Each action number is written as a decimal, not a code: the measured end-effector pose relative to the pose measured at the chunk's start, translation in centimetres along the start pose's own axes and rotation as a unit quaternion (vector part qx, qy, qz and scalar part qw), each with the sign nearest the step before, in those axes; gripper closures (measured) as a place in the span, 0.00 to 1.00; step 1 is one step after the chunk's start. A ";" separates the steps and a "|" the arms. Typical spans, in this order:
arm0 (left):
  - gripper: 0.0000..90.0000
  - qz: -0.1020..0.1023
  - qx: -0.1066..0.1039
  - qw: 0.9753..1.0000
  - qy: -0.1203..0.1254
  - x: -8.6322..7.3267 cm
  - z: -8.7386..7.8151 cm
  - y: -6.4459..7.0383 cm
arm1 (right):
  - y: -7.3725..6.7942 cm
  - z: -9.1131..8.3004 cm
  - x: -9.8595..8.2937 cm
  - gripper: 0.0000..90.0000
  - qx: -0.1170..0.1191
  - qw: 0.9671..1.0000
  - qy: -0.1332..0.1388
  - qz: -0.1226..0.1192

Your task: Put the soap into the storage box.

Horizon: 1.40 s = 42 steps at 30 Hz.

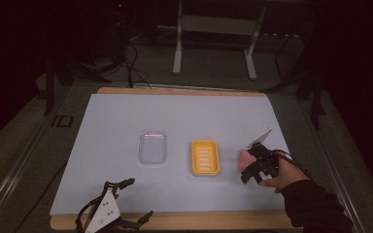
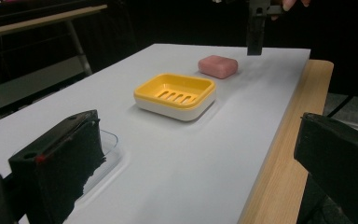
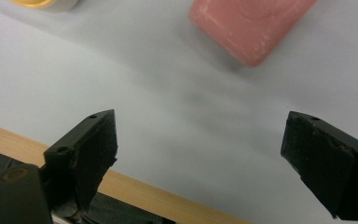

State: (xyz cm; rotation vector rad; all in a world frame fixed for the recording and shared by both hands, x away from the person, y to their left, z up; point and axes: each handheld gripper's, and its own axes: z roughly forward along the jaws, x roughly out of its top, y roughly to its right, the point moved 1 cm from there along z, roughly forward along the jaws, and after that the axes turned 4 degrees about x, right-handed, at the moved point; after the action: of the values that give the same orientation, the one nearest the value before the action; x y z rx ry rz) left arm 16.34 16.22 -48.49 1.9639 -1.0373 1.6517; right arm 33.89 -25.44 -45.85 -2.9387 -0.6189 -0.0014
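High view: pink soap bar [image 1: 244, 159] lies flat on the white tabletop [image 1: 126, 116] toward its right edge, just right of the yellow soap dish [image 1: 205, 158], clear lid [image 1: 153, 146] left of that; right gripper [image 1: 250, 174] held by a hand [image 1: 284, 175] just beside the soap's near side, left gripper [image 1: 135, 198] resting at the near edge, left of centre. Left gripper view: jaws wide apart, nothing between them, dish [image 2: 175, 95] and soap [image 2: 218, 66] lined up beyond, apart from each other. Right gripper view: jaws spread wide over bare tabletop, soap [image 3: 249, 25] ahead, not between them.
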 end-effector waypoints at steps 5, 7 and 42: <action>0.02 0.000 -0.001 1.000 0.000 0.0 0.0 0.0 | 0.1 -0.7 1.0 0.13 -0.008 0.999 0.022 0.027; 0.02 -0.001 -0.001 1.000 0.000 0.0 0.0 0.0 | 0.2 -0.9 1.4 0.14 -0.018 0.999 0.028 0.036; 0.02 -0.003 -0.005 1.000 0.005 0.1 -0.1 0.0 | 2.1 3.2 6.5 0.19 -0.048 0.983 0.044 0.171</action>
State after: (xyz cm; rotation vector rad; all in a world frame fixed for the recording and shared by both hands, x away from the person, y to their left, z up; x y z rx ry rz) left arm 16.22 16.26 -48.41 1.9475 -1.0342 1.6482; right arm 40.59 -24.33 -49.08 -3.0777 -0.0980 -0.1277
